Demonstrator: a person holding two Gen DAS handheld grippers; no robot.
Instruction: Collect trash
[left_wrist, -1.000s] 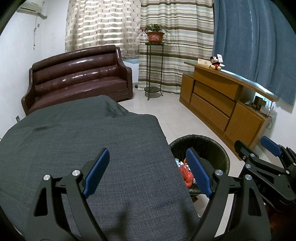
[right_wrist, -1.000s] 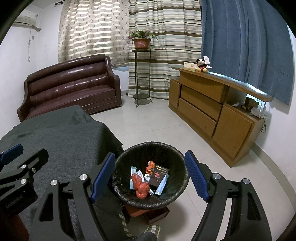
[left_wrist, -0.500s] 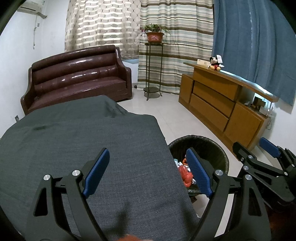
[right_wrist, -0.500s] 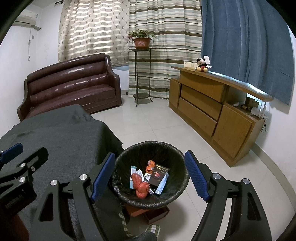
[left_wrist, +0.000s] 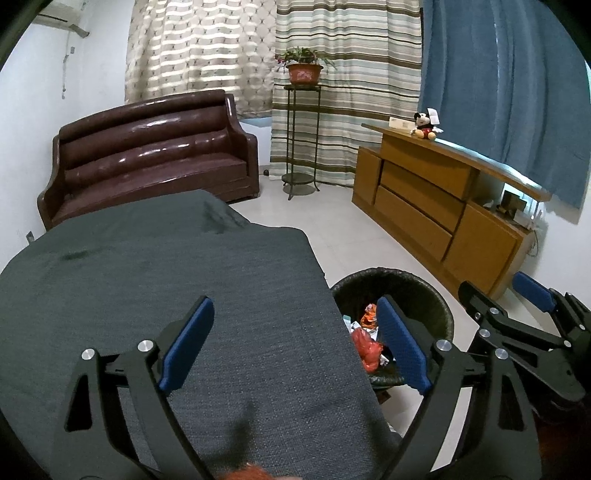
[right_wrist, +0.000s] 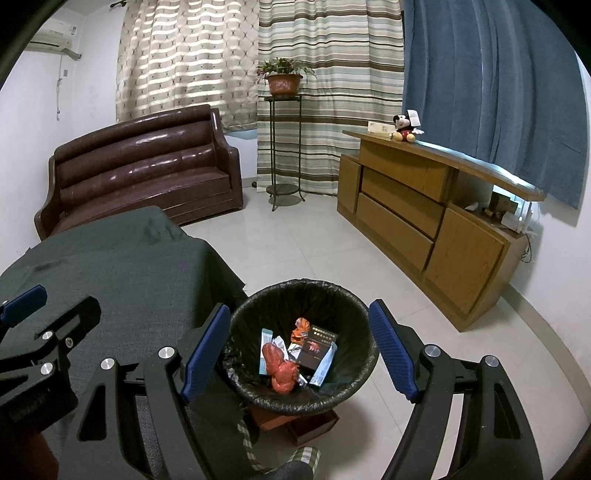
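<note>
The left tool (left_wrist: 295, 343) hangs over a gray cloth-covered surface (left_wrist: 155, 280), its blue-padded jaws spreading wider with nothing between them. The right tool (right_wrist: 299, 349) is poised above a black-lined bin (right_wrist: 255, 314), jaws wide apart and empty, seemingly placed there because the bin is where trash goes. The bin stands on the floor, tight against the right edge of the surface. Inside lie a crumpled red bag (right_wrist: 280, 365), a dark box (right_wrist: 317, 347) and pale wrappers (right_wrist: 266, 343). The cloth looks bare, so the collecting is probably done or nearly so. Far off are a brown sofa (left_wrist: 147, 147), a plant stand (left_wrist: 301, 136) and a wooden cabinet (left_wrist: 436, 199). A blurred orange shape (left_wrist: 247, 470) at the near bottom edge of the left view is cut off and unidentifiable. Something checked (right_wrist: 306, 456) below the bin is only partly visible.
</note>
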